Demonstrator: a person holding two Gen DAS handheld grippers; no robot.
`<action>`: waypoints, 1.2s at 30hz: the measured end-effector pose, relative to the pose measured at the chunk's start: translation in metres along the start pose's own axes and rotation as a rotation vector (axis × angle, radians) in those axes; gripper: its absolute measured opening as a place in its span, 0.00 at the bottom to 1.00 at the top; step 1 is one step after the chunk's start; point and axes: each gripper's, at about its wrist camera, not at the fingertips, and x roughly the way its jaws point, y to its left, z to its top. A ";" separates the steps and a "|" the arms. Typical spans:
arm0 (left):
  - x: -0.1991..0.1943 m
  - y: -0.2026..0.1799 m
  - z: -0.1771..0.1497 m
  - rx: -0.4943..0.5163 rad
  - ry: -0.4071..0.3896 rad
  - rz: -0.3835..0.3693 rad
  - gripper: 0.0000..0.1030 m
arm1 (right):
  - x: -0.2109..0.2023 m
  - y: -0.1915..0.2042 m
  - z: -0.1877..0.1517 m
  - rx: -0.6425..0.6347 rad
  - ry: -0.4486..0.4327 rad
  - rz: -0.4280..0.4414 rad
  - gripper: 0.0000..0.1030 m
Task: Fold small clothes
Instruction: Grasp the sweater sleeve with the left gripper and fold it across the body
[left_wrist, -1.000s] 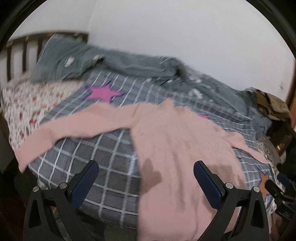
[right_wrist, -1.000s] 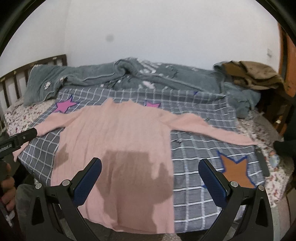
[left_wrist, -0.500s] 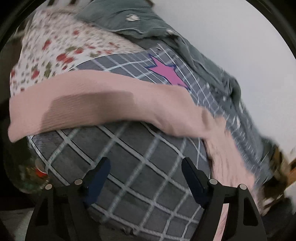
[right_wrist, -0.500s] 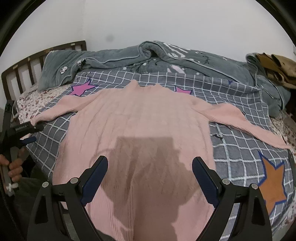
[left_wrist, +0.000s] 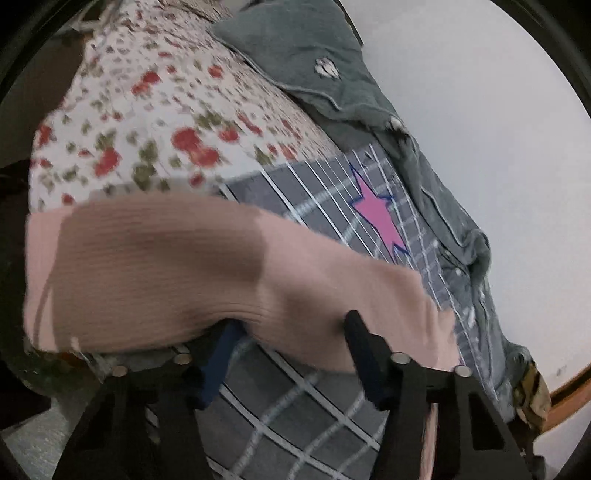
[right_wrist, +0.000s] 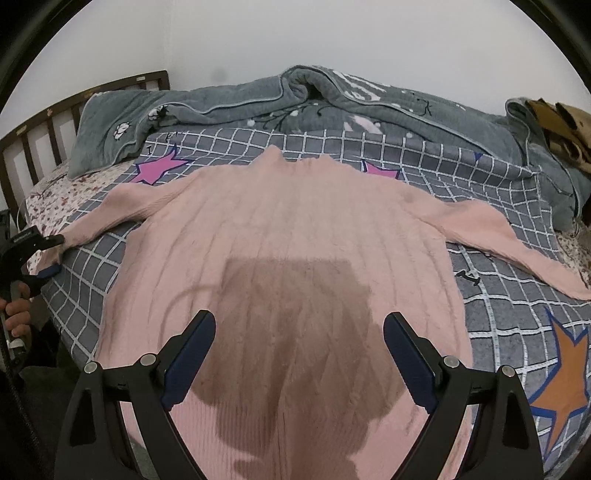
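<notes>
A pink knit sweater (right_wrist: 288, 236) lies flat on a grey checked blanket (right_wrist: 480, 206), both sleeves spread out. My right gripper (right_wrist: 299, 354) is open and hovers above the sweater's lower body. My left gripper (left_wrist: 291, 339) is open at the end of the left sleeve (left_wrist: 177, 273), its fingertips hidden under the sleeve's near edge. In the right wrist view the left gripper (right_wrist: 51, 254) sits at the left sleeve's cuff with one finger above and one below it.
A grey quilt (right_wrist: 295, 99) is bunched along the back by the wall. A floral sheet (left_wrist: 147, 122) and wooden headboard (right_wrist: 55, 118) lie left. Brown clothes (right_wrist: 561, 125) sit at the far right. The bed's edge is just below the grippers.
My left gripper swung left from the sweater's body to the left sleeve's end and closed in on it. My right gripper moved left and forward over the sweater's body.
</notes>
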 end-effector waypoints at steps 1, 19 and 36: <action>-0.001 0.004 0.003 -0.019 -0.013 0.002 0.49 | 0.002 -0.001 0.001 0.004 0.000 0.002 0.89; -0.009 0.026 0.025 -0.117 -0.111 0.242 0.29 | 0.023 -0.024 0.039 0.005 -0.070 0.081 0.89; -0.041 -0.142 0.022 0.315 -0.253 0.280 0.09 | 0.020 -0.106 0.023 0.139 -0.119 0.098 0.89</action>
